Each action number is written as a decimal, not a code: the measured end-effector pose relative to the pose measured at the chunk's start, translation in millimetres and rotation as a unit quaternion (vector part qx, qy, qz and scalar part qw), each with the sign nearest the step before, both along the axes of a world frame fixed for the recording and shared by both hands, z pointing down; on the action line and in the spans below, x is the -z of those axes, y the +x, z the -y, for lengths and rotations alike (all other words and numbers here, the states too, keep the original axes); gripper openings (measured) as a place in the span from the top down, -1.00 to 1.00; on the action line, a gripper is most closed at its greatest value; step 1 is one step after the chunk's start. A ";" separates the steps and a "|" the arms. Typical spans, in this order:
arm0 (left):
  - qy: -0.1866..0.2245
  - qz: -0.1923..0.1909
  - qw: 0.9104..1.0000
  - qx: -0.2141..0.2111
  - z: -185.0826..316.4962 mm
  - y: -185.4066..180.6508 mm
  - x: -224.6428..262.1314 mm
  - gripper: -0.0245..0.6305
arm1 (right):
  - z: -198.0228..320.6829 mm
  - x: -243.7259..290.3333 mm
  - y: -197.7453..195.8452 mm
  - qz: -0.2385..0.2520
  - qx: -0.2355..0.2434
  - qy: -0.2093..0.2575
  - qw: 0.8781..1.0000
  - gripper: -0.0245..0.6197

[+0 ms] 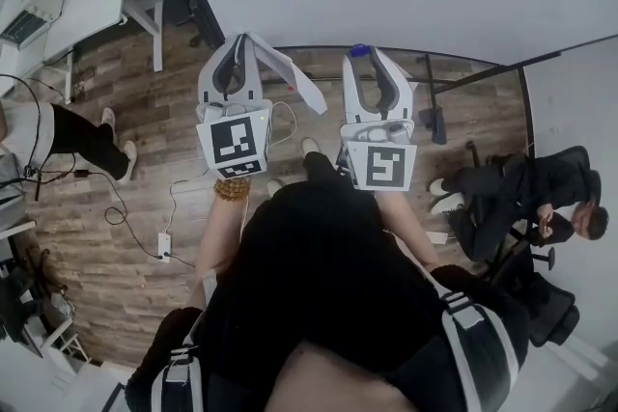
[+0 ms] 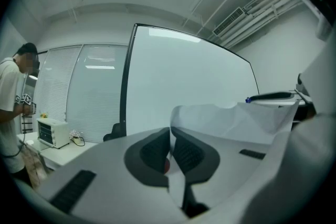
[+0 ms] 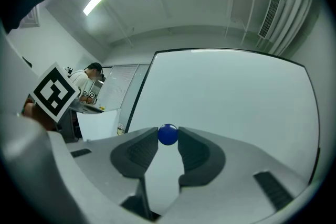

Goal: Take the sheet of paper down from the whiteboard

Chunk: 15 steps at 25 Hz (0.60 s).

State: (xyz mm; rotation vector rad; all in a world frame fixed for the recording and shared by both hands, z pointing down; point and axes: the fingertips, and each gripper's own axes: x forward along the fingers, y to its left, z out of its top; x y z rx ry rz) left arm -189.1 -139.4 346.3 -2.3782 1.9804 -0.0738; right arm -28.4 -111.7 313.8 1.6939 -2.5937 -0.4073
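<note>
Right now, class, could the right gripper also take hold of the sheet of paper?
Probably not: the right gripper is full, jaws closed on a blue ball. The sheet of paper hangs nearby in the left gripper.

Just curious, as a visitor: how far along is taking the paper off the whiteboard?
Nearly done. The paper is off the whiteboard, clamped in the left hand-held gripper. The right hand-held gripper holds a blue magnet. Probably left: setting both down.

No readable word, number or brand here. The black-and-white square markers [image 1: 233,142] on the left claw [image 1: 238,43] and right claw [image 1: 372,58] are patterns only; a bystander's white T-shirt [image 2: 10,86] print is too small.
</note>
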 end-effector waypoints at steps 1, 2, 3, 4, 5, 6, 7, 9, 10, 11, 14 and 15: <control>0.001 0.001 1.000 0.000 1.0 -0.3 -0.1 0.90 | 0.9 -0.4 -0.3 0.000 -0.001 0.000 1.000 0.56; 0.002 0.001 1.000 0.000 1.8 -0.6 0.0 0.90 | 1.7 -0.4 -0.5 -0.001 -0.001 0.001 1.000 0.56; 0.002 0.002 1.000 0.000 2.5 -1.0 0.1 0.90 | 2.3 0.0 -0.6 -0.002 -0.002 0.002 1.000 0.56; 0.003 0.001 1.000 -0.001 3.2 -1.3 0.5 0.90 | 3.1 0.7 -0.7 -0.002 -0.003 0.003 1.000 0.56; 0.004 0.001 1.000 -0.001 3.8 -1.5 1.0 0.90 | 3.7 1.4 -0.5 -0.002 -0.003 0.004 1.000 0.56; 0.004 0.000 1.000 -0.001 4.5 -1.1 1.3 0.90 | 4.2 1.8 0.2 -0.001 -0.005 0.004 1.000 0.56; 0.004 0.000 1.000 -0.001 5.3 -0.1 1.5 0.90 | 4.6 1.8 1.3 0.000 -0.006 0.003 1.000 0.56; 0.005 0.000 1.000 -0.002 7.2 2.6 1.7 0.90 | 5.4 1.7 3.8 0.000 -0.007 0.003 1.000 0.56; 0.005 0.001 1.000 -0.003 8.2 3.8 2.0 0.90 | 5.7 2.1 5.0 0.001 -0.007 0.004 1.000 0.56; 0.005 0.002 1.000 -0.003 9.1 5.0 2.7 0.90 | 6.0 2.7 6.3 0.001 -0.008 0.004 1.000 0.56; 0.004 0.003 1.000 -0.004 11.3 8.0 5.2 0.90 | 6.8 -1.6 14.9 -0.012 -0.018 -0.014 1.000 0.56; 0.004 0.004 1.000 -0.005 12.5 8.9 5.2 0.90 | 7.7 -5.4 19.0 -0.020 -0.025 -0.026 0.999 0.57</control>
